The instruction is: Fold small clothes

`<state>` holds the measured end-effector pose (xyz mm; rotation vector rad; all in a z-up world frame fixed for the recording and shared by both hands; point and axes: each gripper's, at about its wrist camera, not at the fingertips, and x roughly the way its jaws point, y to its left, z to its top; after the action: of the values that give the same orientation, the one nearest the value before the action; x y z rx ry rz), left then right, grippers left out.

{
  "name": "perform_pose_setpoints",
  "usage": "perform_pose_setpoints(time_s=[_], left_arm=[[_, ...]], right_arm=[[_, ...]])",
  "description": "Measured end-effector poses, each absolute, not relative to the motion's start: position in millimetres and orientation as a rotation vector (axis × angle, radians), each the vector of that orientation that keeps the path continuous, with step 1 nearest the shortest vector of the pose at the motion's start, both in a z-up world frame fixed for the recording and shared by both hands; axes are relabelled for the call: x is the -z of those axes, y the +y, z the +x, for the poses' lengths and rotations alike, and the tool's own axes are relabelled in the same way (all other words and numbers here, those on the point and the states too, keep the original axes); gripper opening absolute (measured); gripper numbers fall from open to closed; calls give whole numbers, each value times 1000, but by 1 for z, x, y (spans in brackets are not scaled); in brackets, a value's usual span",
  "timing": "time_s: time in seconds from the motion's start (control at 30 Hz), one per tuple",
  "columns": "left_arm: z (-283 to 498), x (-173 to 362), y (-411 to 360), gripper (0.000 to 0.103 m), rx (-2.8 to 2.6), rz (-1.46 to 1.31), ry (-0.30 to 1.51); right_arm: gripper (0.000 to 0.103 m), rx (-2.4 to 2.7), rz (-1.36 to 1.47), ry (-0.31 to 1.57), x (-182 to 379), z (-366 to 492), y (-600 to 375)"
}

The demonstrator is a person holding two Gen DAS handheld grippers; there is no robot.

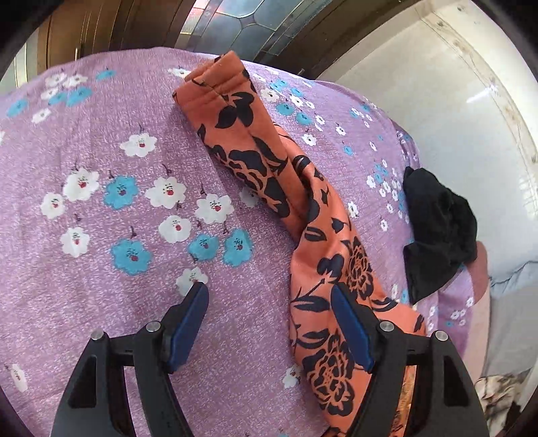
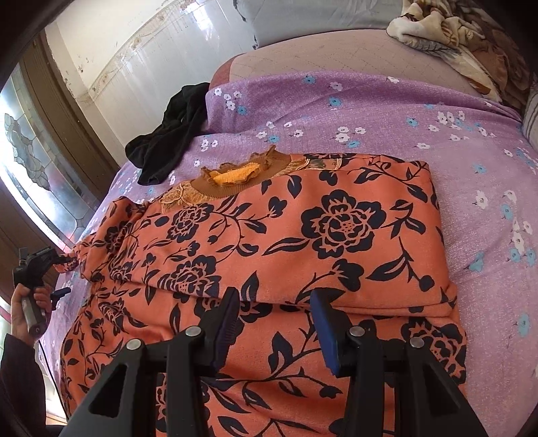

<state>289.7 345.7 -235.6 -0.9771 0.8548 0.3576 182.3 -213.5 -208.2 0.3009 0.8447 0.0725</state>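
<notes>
An orange top with a black flower print (image 2: 302,235) lies on the purple flowered bedsheet (image 2: 370,111), collar away from me, its right side folded over. My right gripper (image 2: 275,299) is open just above its middle, near the fold edge. In the left wrist view one long sleeve (image 1: 255,151) of the top stretches away across the sheet. My left gripper (image 1: 269,295) is open, its right finger (image 1: 349,322) resting over the sleeve's near part. The left gripper also shows in the right wrist view (image 2: 64,275), open at the sleeve end.
A black garment (image 1: 437,232) lies crumpled at the bed's edge; it also shows in the right wrist view (image 2: 168,134). A patterned blanket (image 2: 454,30) is heaped at the bed's far end. A wall and a stained-glass door (image 1: 242,23) stand beyond.
</notes>
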Motion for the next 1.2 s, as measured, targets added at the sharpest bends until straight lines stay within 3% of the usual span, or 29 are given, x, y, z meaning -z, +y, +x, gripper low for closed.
perform_pose_setpoints(time_s=[0.27, 0.3, 0.4, 0.53, 0.73, 0.87, 0.9, 0.93, 1.0, 1.13, 1.2], left_arm=[[322, 236, 325, 76, -258, -931, 825], [328, 236, 320, 72, -247, -892, 829], [344, 240, 299, 16, -189, -791, 881], [347, 215, 260, 7, -239, -539, 844], [326, 139, 135, 6, -63, -209, 697], [283, 131, 3, 10, 202, 80, 690], [272, 140, -28, 12, 278, 140, 731], [261, 153, -54, 28, 342, 200, 785], [239, 177, -89, 49, 418, 321, 867], [220, 179, -75, 50, 393, 350, 902], [227, 164, -32, 59, 292, 219, 905]], right_arm=[[47, -73, 225, 849, 216, 190, -200], [47, -73, 230, 849, 216, 191, -201], [47, -69, 242, 842, 215, 193, -204], [47, -55, 242, 815, 207, 190, -207], [47, -7, 283, 750, 189, 185, -223], [47, 52, 339, 714, 180, 182, -243], [47, 64, 365, 711, 179, 182, -250], [47, 75, 393, 712, 179, 182, -257], [47, 94, 439, 714, 178, 180, -269], [57, 110, 469, 718, 175, 177, -281], [57, 102, 457, 720, 174, 178, -279]])
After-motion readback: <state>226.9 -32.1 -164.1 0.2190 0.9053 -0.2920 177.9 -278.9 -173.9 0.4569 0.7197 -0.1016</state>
